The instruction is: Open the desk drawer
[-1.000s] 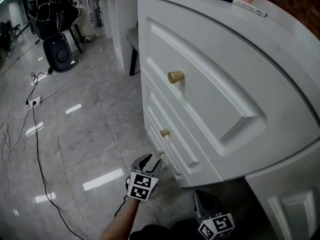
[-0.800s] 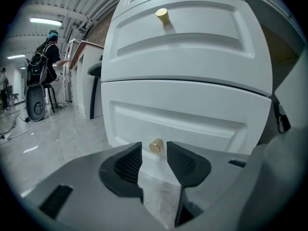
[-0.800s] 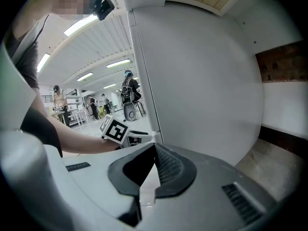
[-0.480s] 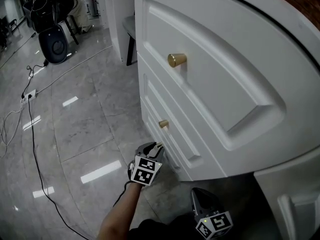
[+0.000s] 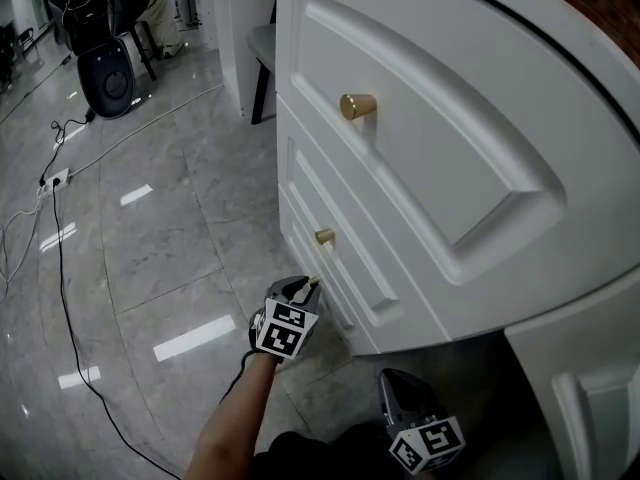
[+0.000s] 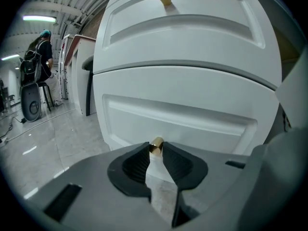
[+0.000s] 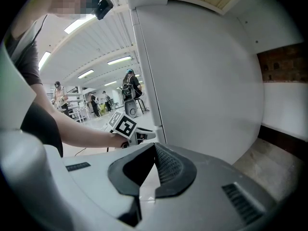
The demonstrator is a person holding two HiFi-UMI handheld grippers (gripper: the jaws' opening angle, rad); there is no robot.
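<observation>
The white desk (image 5: 470, 158) has three stacked drawers, each with a gold knob: top knob (image 5: 357, 105), middle knob (image 5: 325, 236), bottom one hidden behind my left gripper (image 5: 306, 286) in the head view. In the left gripper view the bottom drawer's knob (image 6: 156, 145) sits between the fingertips of the left gripper (image 6: 156, 149). Its jaws have just been closing and both pads touch the knob. The bottom drawer front (image 6: 192, 124) looks flush with the desk. My right gripper (image 5: 388, 378) hangs low beside the desk, jaws together and empty (image 7: 154, 148).
Glossy grey tile floor (image 5: 150, 258) spreads to the left, with black cables (image 5: 57, 230) trailing across it. A black rolling chair (image 5: 105, 76) and a seated person are far back left. A grey stool (image 5: 260, 43) stands behind the desk corner.
My left gripper has moved in and down to the bottom knob, and its jaws have narrowed around it. The right gripper has stayed put.
</observation>
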